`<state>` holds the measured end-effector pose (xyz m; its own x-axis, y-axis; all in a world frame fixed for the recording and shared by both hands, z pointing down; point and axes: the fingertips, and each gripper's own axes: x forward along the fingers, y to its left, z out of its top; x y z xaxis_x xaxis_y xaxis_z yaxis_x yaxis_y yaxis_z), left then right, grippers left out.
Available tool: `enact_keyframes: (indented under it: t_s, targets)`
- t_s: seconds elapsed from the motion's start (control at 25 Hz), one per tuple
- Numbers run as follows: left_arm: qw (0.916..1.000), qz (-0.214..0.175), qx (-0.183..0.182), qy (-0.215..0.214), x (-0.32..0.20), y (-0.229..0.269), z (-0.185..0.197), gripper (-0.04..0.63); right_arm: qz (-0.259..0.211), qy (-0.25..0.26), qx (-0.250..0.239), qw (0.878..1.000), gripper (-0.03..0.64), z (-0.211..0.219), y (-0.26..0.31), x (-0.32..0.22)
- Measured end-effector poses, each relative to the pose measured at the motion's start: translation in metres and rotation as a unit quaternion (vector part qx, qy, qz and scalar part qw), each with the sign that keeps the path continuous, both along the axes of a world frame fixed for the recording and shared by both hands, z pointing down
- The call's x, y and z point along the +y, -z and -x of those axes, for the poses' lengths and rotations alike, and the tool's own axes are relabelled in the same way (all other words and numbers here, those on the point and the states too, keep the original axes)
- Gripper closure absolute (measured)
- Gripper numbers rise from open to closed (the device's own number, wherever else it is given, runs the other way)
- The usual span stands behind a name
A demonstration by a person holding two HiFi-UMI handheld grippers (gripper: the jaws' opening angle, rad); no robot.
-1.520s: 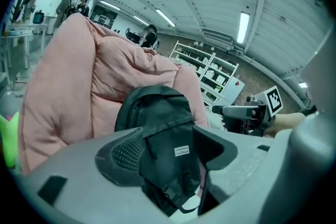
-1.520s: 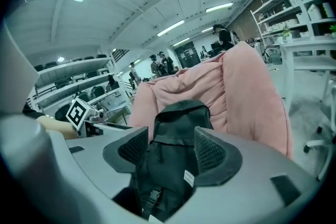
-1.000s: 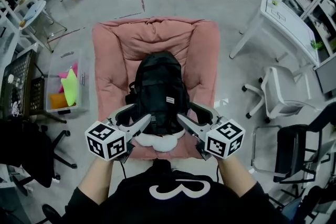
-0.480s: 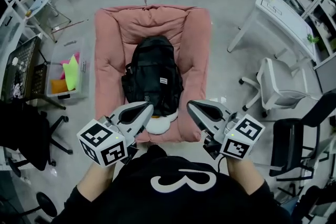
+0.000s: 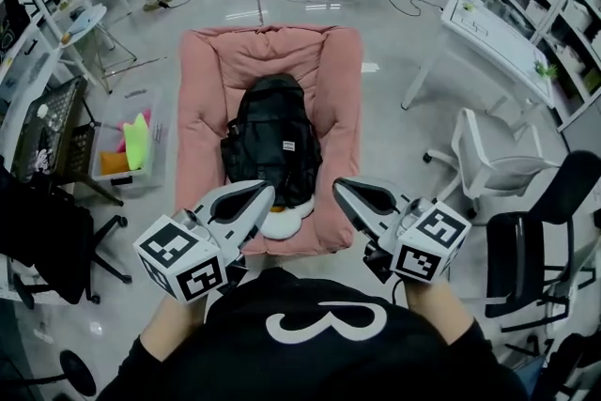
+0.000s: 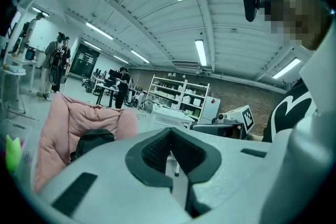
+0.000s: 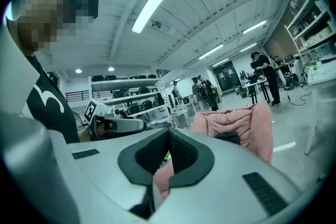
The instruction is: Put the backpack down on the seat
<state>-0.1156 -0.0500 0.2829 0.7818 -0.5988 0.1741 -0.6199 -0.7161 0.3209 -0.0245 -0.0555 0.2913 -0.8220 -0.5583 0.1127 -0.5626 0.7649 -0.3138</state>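
Backpack (image 5: 272, 141) lay settled on the pink seat (image 5: 340, 80), so I held the left gripper (image 5: 266, 194) and right gripper (image 5: 339, 187) closed and empty, nearside.

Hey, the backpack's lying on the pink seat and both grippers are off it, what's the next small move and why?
Probably just lower both grippers to rest. The backpack lies on the seat, and the left gripper and right gripper are shut, empty and clear of it, so the task looks done.
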Motion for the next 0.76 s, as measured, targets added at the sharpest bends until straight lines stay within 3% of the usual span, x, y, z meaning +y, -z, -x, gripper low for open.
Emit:
enact_keyframes:
  t_s: [0.4, 0.76]
  targets:
    - [0.9998, -0.02, -0.006, -0.005, 0.038, 0.015, -0.022, 0.589, -0.021, 0.003, 0.008, 1.0, 0.612, -0.014, 0.017, 0.04]
    - [0.9998, -0.015, -0.012, -0.007, 0.045, 0.018, -0.024, 0.589, -0.021, 0.004, 0.006, 1.0, 0.613, -0.01, 0.024, 0.05]
